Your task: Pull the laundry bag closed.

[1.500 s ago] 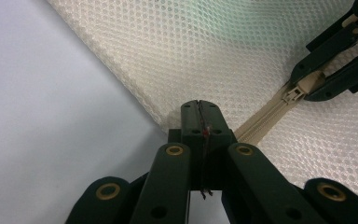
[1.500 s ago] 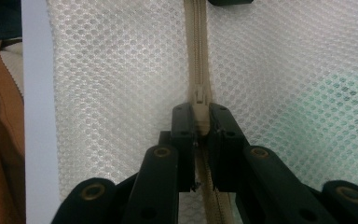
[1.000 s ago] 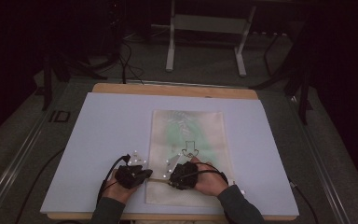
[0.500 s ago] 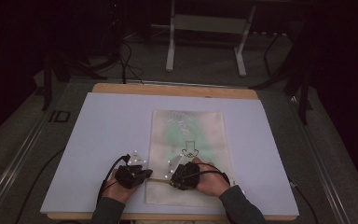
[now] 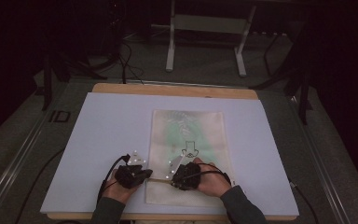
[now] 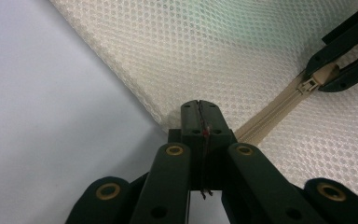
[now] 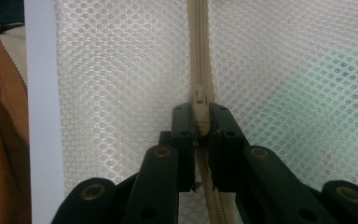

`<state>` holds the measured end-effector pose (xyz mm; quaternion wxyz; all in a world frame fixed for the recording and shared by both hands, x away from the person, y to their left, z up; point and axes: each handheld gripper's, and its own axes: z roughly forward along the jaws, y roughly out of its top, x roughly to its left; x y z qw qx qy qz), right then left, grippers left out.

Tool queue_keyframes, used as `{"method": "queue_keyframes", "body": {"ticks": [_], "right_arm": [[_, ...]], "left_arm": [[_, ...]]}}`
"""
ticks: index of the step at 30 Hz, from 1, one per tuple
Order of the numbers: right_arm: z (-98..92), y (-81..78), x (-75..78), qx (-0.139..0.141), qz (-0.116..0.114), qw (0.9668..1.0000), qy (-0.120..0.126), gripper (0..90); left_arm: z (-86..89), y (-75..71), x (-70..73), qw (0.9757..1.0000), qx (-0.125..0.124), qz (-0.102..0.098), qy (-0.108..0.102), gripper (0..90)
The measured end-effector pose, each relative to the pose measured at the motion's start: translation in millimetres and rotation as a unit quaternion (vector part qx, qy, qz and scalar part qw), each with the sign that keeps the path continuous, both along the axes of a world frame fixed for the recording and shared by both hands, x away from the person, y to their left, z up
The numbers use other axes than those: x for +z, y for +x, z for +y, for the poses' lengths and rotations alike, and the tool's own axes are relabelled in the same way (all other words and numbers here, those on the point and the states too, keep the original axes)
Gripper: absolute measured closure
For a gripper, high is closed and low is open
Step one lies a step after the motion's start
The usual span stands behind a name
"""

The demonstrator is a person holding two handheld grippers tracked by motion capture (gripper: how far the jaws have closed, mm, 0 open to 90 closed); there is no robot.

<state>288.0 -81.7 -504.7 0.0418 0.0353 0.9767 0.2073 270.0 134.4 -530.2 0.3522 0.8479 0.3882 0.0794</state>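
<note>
At six o'clock on the white sheet (image 5: 102, 121) lies a mesh bag (image 5: 189, 130). Left gripper (image 5: 145, 174) pinches the bag's edge at the zipper (image 6: 265, 119) end; right gripper (image 5: 173, 176), toward three o'clock, clamps the zipper pull (image 7: 200, 112).

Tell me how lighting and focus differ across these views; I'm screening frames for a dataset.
High view: dim, the room beyond the table nearly black, the mesh bag soft. Left gripper view: bright and even, mesh sharp, the near links of the left gripper blurred. Right gripper view: the zipper pull between the right gripper fingers is crisp, with white glare on the mesh at left.
</note>
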Motion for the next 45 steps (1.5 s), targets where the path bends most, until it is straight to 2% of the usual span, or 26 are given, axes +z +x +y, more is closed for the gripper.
{"method": "queue_keyframes", "body": {"ticks": [32,45], "right_arm": [[-6.6,-2.5,1.8,0.0,-0.001,1.0,-0.001,82.2],[-10.8,-3.7,3.2,0.003,-0.002,1.0,-0.008,82.2]], "left_arm": [[-0.1,-0.2,-0.1,1.0,0.001,0.0,-0.001,89.6],[-0.3,-0.4,0.0,1.0,0.001,-0.001,0.0,89.6]]}}
